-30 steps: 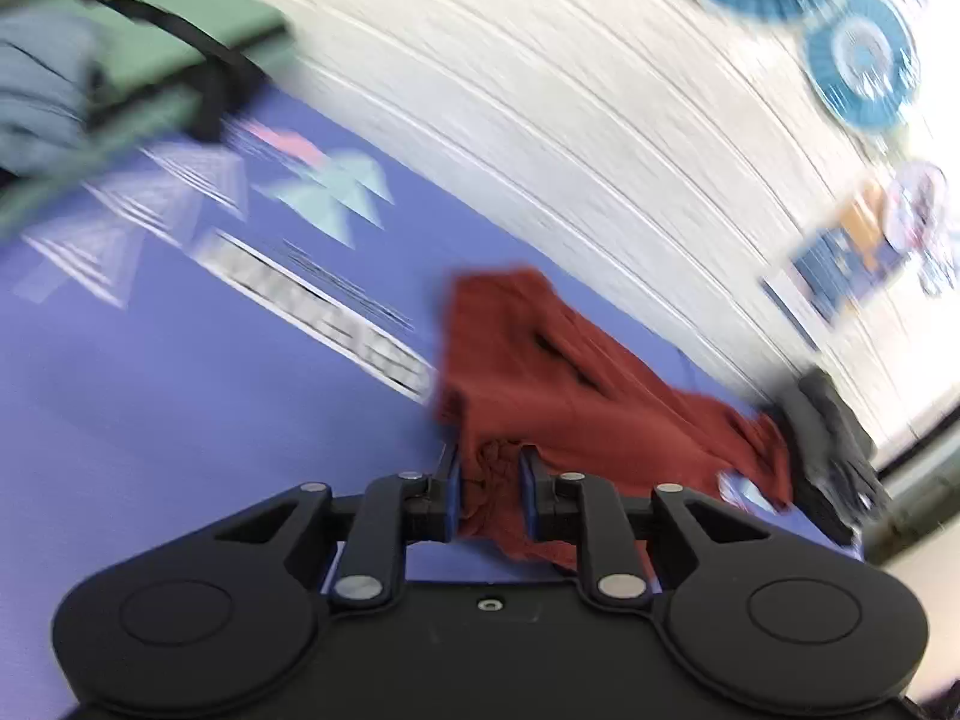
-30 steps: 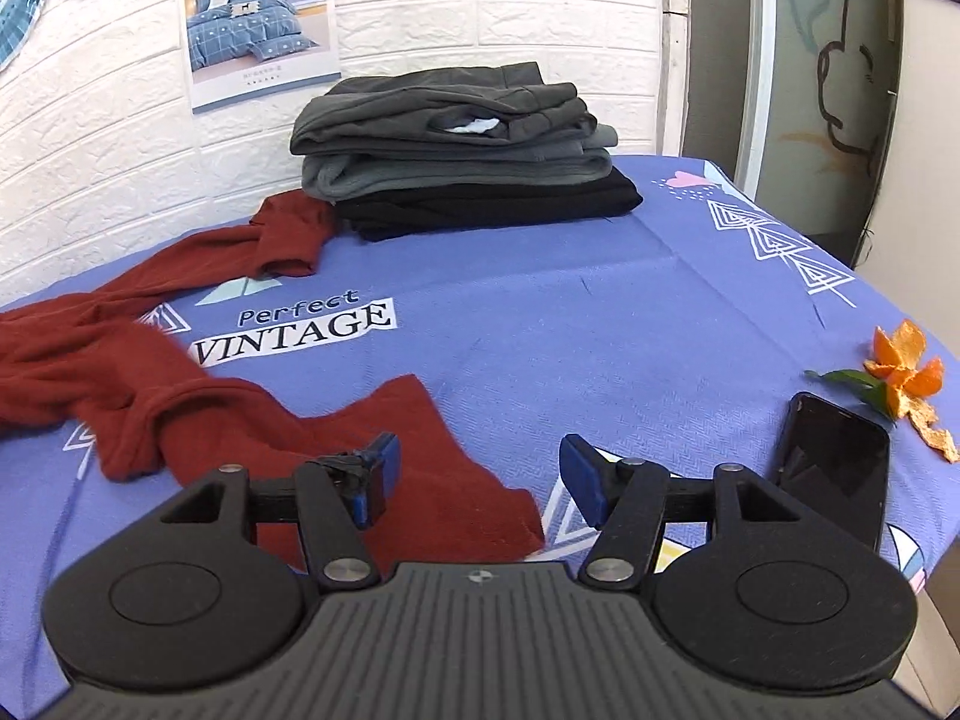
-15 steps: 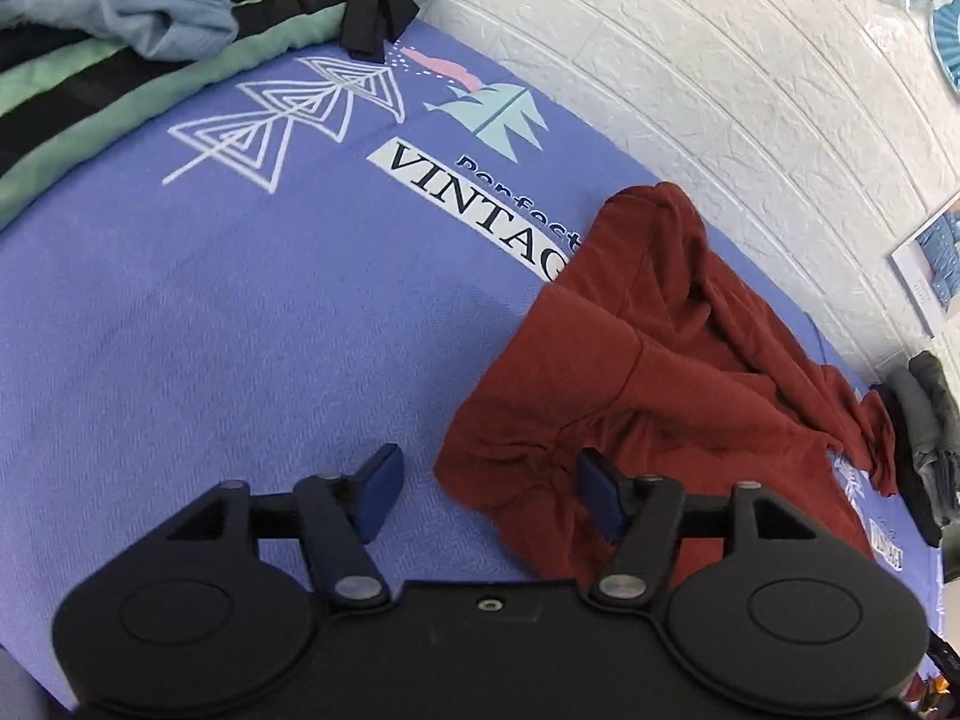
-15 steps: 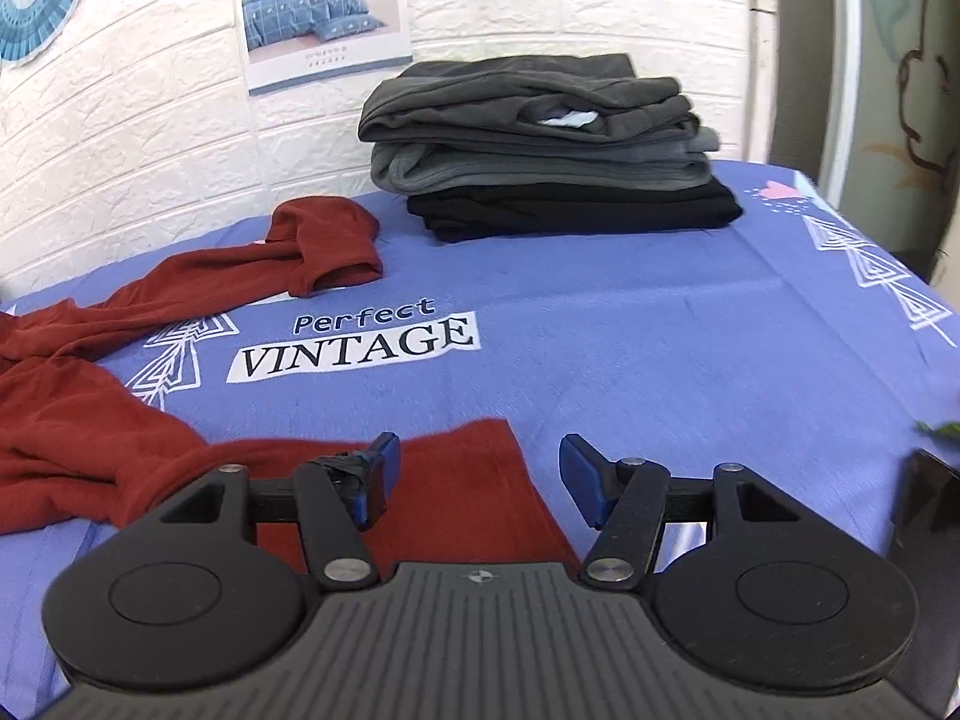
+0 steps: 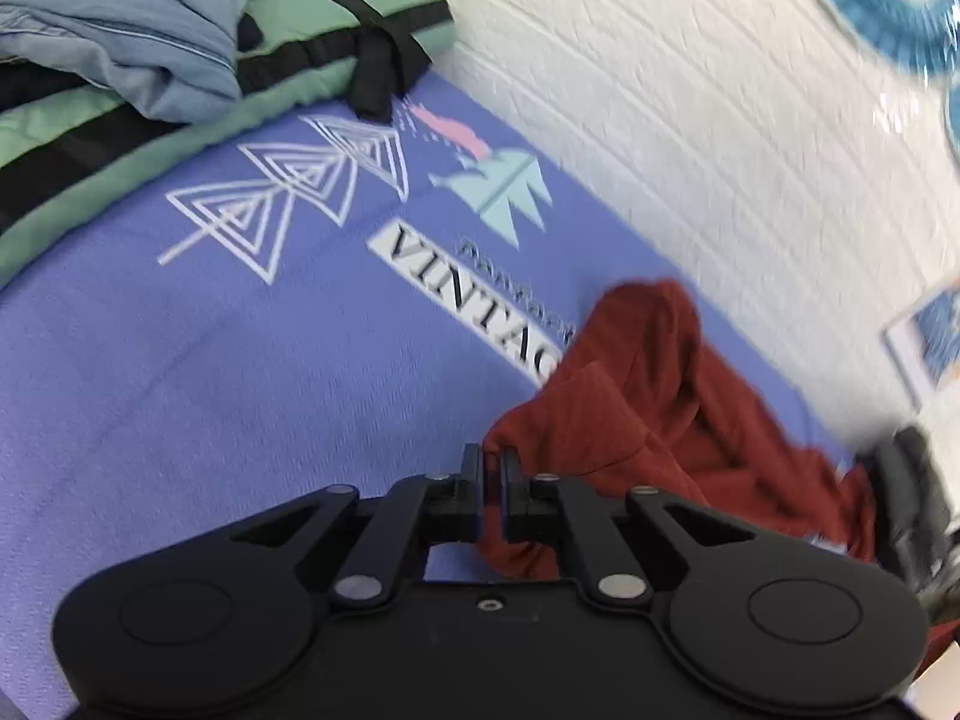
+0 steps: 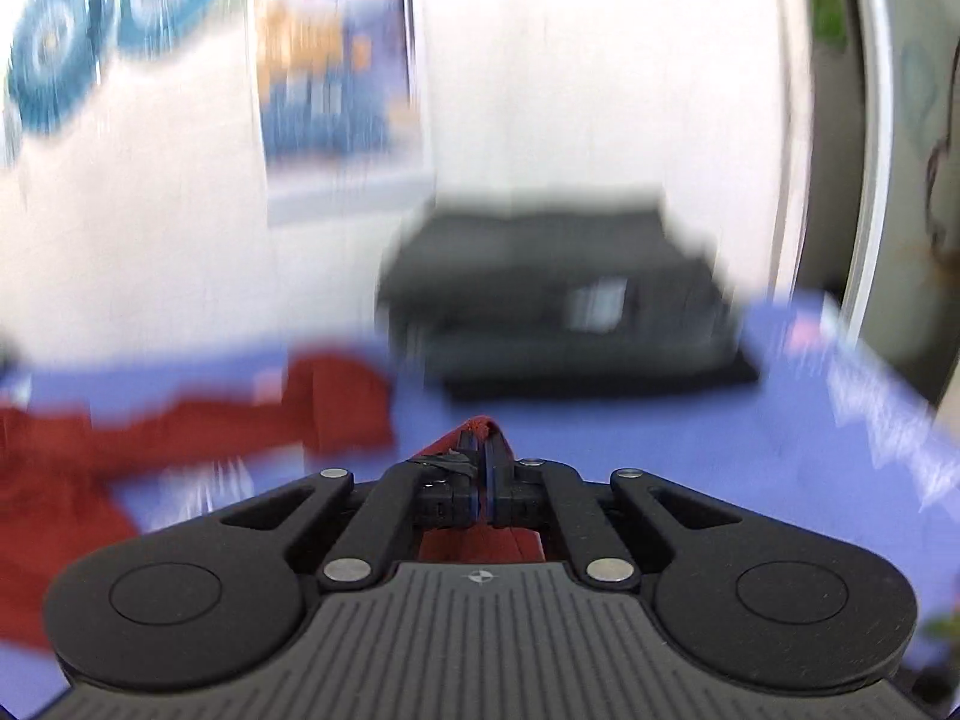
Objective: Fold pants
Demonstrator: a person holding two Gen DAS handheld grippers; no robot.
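The dark red pants [image 5: 648,414] lie crumpled on the blue printed sheet [image 5: 180,360], stretching away to the right. My left gripper [image 5: 492,462] is shut on a near corner of the pants. In the blurred right wrist view the pants [image 6: 180,426] spread to the left, and my right gripper [image 6: 483,438] is shut on a raised edge of the red cloth, lifted off the sheet [image 6: 660,438].
A green and black folded bag with a grey-blue garment [image 5: 150,42] lies at the far left. A stack of folded dark clothes [image 6: 558,294] stands by the white brick wall [image 5: 690,90]. Posters and blue paper fans hang on the wall.
Both grippers were open half a second ago and have shut on the red pants. The right gripper has lifted its edge, and its view is now motion blurred.
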